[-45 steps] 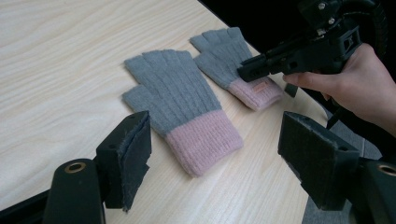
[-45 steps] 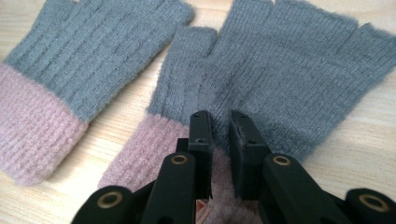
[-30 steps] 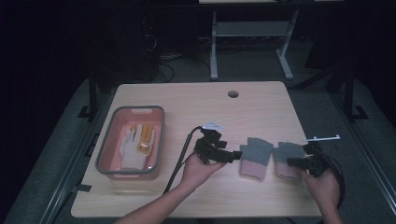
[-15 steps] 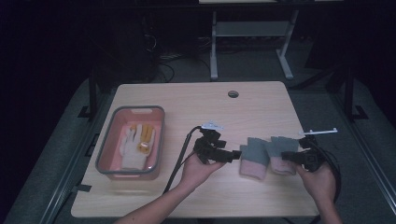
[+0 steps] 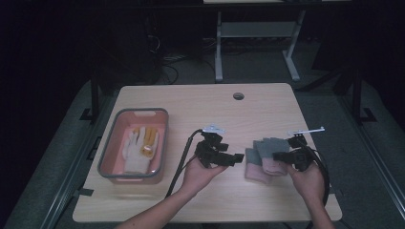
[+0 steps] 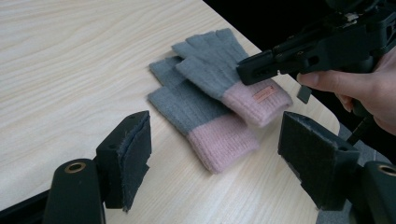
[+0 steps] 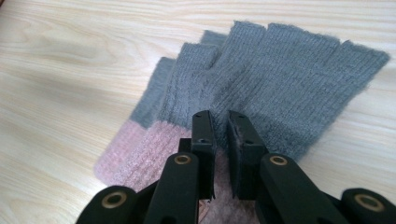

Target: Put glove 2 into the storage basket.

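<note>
The work in hand looks like stacking a pair of knitted gloves, and it appears partly done: the upper glove (image 6: 219,70) is lying across the lower glove (image 6: 201,121), overlapping it but not squared up, both resting on the table (image 5: 191,102) at about 4 o'clock from its centre. The right gripper (image 7: 219,135) is pinching the upper glove near where grey meets pink, its jaws drawn narrow with knit caught between them. The left gripper (image 6: 215,154) is waiting with its jaws standing wide and nothing in them, pointing at the pink cuffs from about 9 o'clock of the pair. What seems left is aligning the pair and probably carrying it to the bin (image 5: 107,152), which is sitting at 9 o'clock of the table and is already holding a white glove (image 5: 136,148). Room is tightest at 3 o'clock, where the table edge is running just beside the right hand (image 5: 305,179); toward 12 o'clock the wood is lying bare up to the cable hole (image 5: 238,96).
</note>
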`<state>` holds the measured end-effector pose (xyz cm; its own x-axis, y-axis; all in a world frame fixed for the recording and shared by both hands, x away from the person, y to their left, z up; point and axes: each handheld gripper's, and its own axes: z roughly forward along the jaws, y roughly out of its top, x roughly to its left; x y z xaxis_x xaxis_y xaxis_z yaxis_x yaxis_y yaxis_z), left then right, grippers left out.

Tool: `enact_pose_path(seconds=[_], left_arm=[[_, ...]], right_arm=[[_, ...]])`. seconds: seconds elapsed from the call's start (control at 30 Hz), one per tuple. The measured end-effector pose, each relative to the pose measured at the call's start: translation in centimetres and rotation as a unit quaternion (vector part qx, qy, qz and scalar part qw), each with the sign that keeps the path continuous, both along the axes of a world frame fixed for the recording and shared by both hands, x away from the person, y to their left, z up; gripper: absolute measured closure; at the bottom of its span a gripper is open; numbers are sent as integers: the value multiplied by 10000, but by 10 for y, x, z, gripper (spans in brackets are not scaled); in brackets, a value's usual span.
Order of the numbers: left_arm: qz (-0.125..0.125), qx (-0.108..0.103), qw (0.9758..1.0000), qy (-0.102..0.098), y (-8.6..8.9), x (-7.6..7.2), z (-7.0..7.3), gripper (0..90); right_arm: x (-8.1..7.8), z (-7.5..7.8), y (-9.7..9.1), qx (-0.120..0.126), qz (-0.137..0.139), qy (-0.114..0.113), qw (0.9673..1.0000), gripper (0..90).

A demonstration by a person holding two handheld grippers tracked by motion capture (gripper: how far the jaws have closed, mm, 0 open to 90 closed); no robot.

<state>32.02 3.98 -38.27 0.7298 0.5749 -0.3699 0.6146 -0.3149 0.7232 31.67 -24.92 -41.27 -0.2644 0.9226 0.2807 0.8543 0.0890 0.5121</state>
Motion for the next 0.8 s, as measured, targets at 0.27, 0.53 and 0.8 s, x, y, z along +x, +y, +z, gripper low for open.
enact_pose_path(seconds=[0.27,0.53,0.8], left_arm=[[28,15,10000,22,7,-1,-3,260],[64,132,9998,96,7,2,-11,268],[72,275,9989,372,-7,4,-28,305]], right_arm=[[8,-7,24,-2,93,87,9999,819],[9,-17,39,-7,-34,220,9998,801],[4,-15,32,90,-56,86,9999,633]])
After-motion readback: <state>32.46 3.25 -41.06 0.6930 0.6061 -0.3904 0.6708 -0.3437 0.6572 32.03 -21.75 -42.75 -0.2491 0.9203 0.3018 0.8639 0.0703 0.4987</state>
